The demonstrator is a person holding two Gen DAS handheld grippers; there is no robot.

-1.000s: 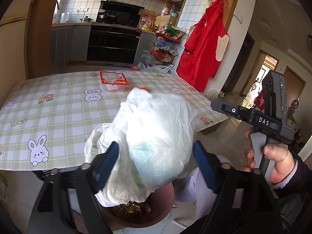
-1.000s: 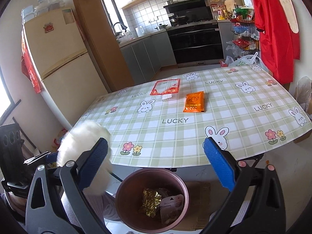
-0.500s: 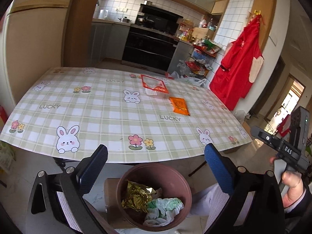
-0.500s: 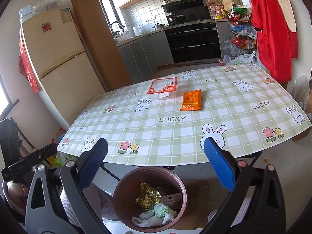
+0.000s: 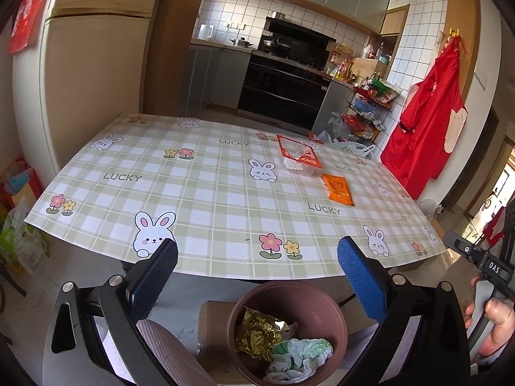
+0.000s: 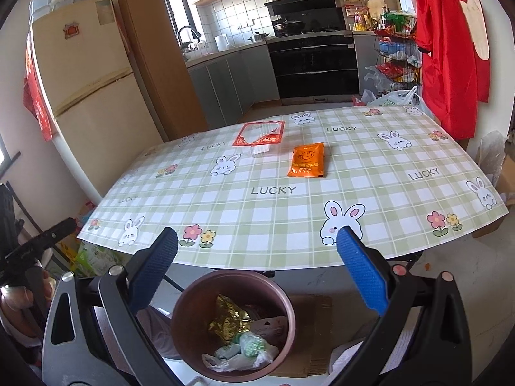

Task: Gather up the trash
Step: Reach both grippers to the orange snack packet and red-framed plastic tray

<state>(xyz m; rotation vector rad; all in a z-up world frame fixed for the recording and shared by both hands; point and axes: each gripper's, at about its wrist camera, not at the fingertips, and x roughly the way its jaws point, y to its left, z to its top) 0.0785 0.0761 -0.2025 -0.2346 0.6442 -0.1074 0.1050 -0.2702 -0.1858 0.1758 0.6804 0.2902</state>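
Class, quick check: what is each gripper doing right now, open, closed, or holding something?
Left gripper: open, holding nothing.
Right gripper: open, holding nothing.

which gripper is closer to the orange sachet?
Right, slightly. The orange sachet lies nearly straight ahead of the right gripper; from the left gripper it sits farther off, ahead and rightward.

A brown bin [image 6: 231, 325] on the floor holds gold foil [image 6: 227, 320] and a crumpled white bag [image 6: 241, 355]. An orange packet [image 6: 307, 160] and a red-rimmed clear tray [image 6: 259, 135] lie flat on the table [image 6: 273, 212].

Two wrappers [image 6: 307, 160], one bin [image 6: 232, 323], seemingly.
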